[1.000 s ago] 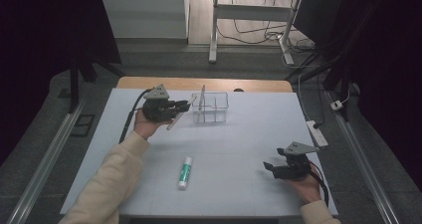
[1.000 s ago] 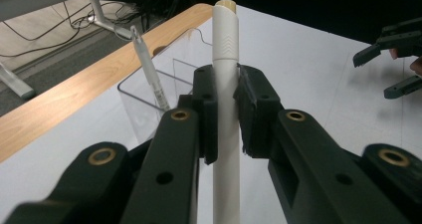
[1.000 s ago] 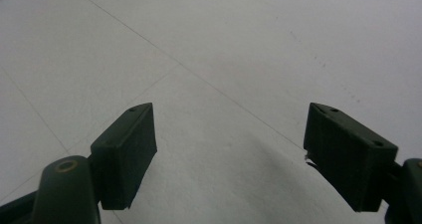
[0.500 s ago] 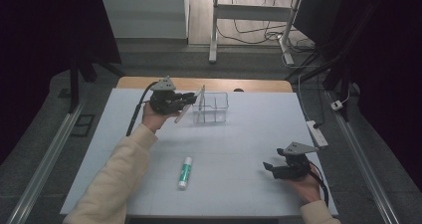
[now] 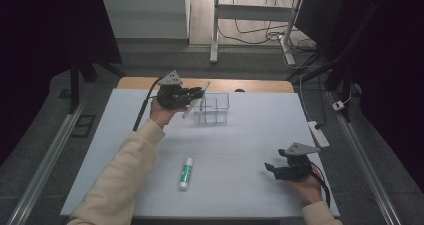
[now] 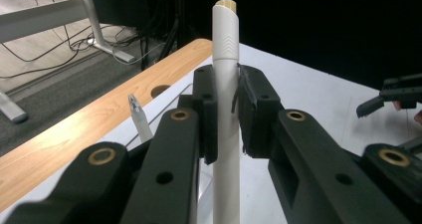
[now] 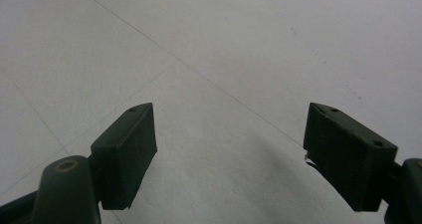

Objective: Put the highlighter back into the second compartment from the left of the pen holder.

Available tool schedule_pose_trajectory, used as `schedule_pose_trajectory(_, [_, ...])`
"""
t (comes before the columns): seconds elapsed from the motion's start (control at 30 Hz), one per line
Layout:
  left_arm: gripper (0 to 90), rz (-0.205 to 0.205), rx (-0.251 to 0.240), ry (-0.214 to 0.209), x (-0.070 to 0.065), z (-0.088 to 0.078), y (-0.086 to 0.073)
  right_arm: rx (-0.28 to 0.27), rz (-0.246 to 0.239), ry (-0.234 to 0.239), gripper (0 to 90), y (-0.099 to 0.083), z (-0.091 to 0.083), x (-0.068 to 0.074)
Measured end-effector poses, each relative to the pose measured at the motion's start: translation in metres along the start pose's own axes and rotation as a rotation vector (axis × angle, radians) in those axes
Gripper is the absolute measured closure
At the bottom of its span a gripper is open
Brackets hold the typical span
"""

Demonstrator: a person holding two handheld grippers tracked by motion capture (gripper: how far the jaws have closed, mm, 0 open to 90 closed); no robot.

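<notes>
In the high view, your left gripper (image 5: 192, 96) sits at the far left of the white table (image 5: 250, 135), clamped on one white pen (image 5: 196, 100). The pen's long axis slants from near-left up to far-right, its top end over the left rim of the clear plastic organizer (image 5: 212, 108). The middle of the pen is covered by the jaws, and its lower tip is hard to make out. What stands inside the organizer is too small to tell here. One green-and-white tube (image 5: 185, 173) lies on the near middle of the table, its long axis running near to far. Your right gripper (image 5: 272, 169) rests low at the near right, well apart from everything, jaws spread with nothing between them.

In the left gripper view, the two pads press on the white pen (image 6: 226, 84) from both sides. The pen stands upright in this view, with its tan-capped end on top, and its lower end is cut off at the bottom edge. A second white pen (image 6: 141, 122) pokes up beside the left jaw, its lower part hidden behind it. The organizer's clear rim (image 6: 184, 88) is barely readable.

In the right gripper view, your two jaws stand wide apart over bare white tabletop (image 7: 224, 59), holding nothing.
</notes>
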State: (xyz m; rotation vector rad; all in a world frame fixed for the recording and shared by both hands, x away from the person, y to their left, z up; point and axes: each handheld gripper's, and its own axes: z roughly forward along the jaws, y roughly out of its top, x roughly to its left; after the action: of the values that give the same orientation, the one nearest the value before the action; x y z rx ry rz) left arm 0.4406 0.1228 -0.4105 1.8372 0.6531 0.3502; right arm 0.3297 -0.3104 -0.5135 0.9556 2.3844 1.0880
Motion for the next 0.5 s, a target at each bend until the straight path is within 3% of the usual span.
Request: schedule_pose_trajectory(0.5, [78.6, -0.012, -0.013, 0.017, 0.007, 0.015, 0.007, -0.001, 0.002, -0.002, 19.9, 0.000, 0.000, 0.000])
